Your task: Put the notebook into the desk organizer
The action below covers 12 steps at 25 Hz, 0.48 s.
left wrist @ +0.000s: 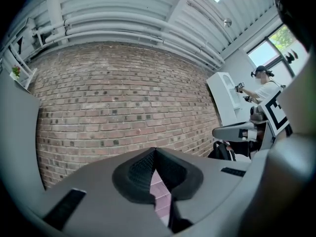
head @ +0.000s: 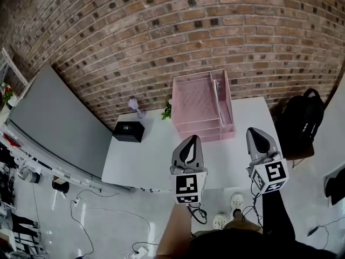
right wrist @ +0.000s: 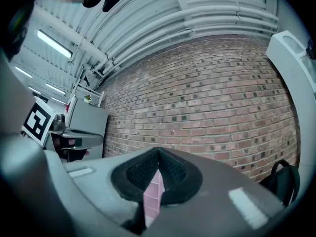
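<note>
The pink mesh desk organizer (head: pixel 190 124) stands at the back of the white table (head: pixel 135 158), against the brick wall. A thin pale notebook (head: pixel 218 97) stands on edge in its right part. My left gripper (head: pixel 192 140) hovers over the table's front, its jaws meeting at the tip with nothing between them. The right gripper (head: pixel 255 134) hangs level with it at the table's right front corner, also shut and empty. In the left gripper view the left gripper (left wrist: pixel 155 151) points at the wall. The right gripper (right wrist: pixel 158 151) does the same in its own view.
A black box (head: pixel 128 130), a small purple ornament (head: pixel 136 107) and a green plant (head: pixel 167 111) sit at the table's back left. A grey board (head: pixel 59 123) leans at the left and a black backpack (head: pixel 304 120) stands at the right. Cables lie on the floor.
</note>
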{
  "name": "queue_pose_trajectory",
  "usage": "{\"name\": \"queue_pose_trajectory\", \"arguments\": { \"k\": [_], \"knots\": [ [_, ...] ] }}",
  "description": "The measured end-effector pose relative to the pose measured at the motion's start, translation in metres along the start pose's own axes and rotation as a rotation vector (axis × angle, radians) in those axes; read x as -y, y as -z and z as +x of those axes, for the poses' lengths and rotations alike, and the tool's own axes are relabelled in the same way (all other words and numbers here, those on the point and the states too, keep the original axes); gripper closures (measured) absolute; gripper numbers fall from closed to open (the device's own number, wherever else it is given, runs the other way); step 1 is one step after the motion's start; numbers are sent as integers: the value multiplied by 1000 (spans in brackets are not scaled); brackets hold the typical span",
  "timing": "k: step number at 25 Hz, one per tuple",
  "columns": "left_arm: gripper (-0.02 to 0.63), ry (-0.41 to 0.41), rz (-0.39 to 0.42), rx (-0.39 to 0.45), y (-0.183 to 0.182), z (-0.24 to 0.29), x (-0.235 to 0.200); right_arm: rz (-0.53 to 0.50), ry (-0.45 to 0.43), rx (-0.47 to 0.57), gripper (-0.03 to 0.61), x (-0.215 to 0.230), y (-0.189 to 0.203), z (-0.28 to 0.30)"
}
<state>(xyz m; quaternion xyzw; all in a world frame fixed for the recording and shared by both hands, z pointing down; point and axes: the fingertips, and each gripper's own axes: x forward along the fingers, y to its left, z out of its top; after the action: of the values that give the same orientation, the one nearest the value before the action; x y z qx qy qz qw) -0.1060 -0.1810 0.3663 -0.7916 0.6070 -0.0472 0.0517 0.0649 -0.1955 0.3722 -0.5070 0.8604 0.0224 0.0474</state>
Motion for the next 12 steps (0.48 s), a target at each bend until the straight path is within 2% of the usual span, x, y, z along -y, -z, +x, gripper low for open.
{"name": "queue_pose_trajectory", "arguments": {
  "k": [7, 12],
  "knots": [
    [604, 8, 9, 15, -3, -11, 0, -21, -4, -9, 577, -12, 0, -7],
    [604, 16, 11, 20, -5, -15, 2, -30, 6, 41, 577, -15, -10, -13]
  ]
}}
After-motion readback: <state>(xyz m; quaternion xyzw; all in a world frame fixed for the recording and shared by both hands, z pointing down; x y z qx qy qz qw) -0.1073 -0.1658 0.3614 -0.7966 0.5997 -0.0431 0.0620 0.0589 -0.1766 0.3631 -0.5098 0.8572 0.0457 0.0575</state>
